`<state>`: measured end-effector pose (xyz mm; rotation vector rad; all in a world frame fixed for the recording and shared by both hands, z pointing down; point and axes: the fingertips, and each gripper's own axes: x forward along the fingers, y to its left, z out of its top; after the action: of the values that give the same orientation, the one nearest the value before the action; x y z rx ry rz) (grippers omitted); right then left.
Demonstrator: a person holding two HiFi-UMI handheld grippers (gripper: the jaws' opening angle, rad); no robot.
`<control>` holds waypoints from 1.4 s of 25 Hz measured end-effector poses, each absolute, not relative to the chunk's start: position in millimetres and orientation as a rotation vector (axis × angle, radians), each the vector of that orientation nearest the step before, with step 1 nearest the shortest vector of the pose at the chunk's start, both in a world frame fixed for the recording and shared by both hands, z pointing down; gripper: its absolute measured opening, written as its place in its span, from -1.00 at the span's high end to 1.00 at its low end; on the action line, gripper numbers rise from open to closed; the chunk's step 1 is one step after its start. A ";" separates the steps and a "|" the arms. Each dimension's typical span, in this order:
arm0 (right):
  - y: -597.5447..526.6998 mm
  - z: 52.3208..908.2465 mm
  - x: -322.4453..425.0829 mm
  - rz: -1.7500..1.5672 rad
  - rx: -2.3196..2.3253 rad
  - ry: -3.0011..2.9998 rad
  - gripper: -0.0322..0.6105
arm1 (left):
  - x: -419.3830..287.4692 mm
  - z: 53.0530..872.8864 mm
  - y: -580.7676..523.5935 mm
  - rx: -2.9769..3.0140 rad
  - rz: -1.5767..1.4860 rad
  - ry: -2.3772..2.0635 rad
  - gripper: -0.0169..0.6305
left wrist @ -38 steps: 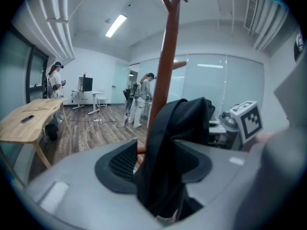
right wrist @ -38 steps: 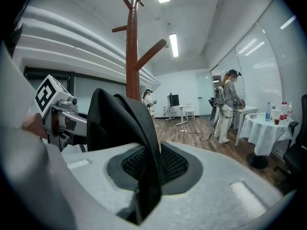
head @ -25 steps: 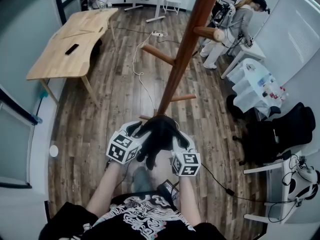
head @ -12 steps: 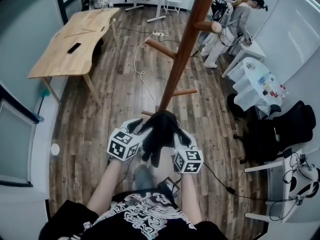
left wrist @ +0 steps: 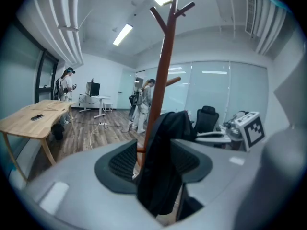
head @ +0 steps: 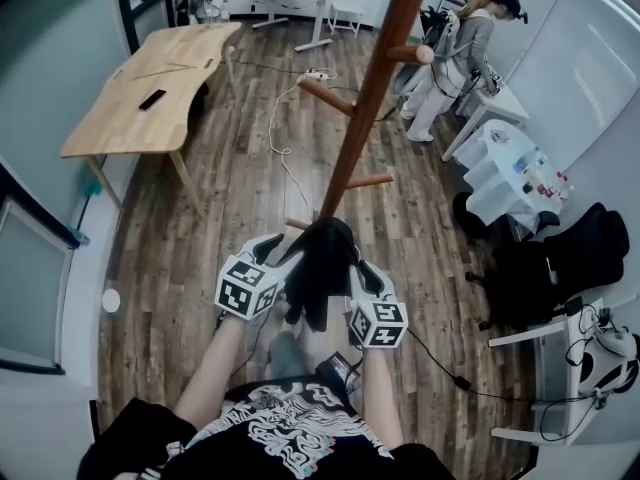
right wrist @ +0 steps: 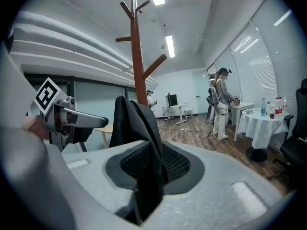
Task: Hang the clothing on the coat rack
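A black garment (head: pixel 320 268) is bunched between both grippers, just in front of the person's chest. My left gripper (head: pixel 278 268) is shut on one fold of the black garment (left wrist: pixel 165 162), and my right gripper (head: pixel 352 273) is shut on another fold of the black garment (right wrist: pixel 144 147). The brown wooden coat rack (head: pixel 372 88) stands right ahead, its pole rising past the garment with pegs sticking out left and right. In the left gripper view the coat rack (left wrist: pixel 160 71) shows behind the cloth; in the right gripper view the coat rack (right wrist: pixel 138 56) rises above it.
A wooden table (head: pixel 150 88) stands at the far left. A person (head: pixel 455 58) works at a white-covered table (head: pixel 510 168) at the right. A black office chair (head: pixel 560 263) sits to the right. Cables (head: pixel 280 148) trail on the wood floor.
Both grippers with the garment have shifted slightly up and toward the rack's base. The view has tipped a little, so the rack sits slightly higher in the frame.
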<state>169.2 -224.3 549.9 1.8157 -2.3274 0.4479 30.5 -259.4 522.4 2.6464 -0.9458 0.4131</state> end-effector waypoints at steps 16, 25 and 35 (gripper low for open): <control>-191.3 528.0 173.5 0.378 1.836 -2.367 0.69 | 31.4 504.4 -231.1 2.698 0.396 -1.020 0.49; -160.4 517.2 153.3 0.268 1.742 -2.397 0.90 | 10.1 486.6 -212.2 2.726 0.346 -1.169 0.98; -144.9 485.6 162.4 0.249 1.823 -2.422 0.90 | -3.9 469.2 -182.6 2.723 0.238 -1.135 0.98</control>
<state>162.4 -144.9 485.6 1.8233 -2.4217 0.2486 -3.9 -182.6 469.2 2.7234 -1.1346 0.2377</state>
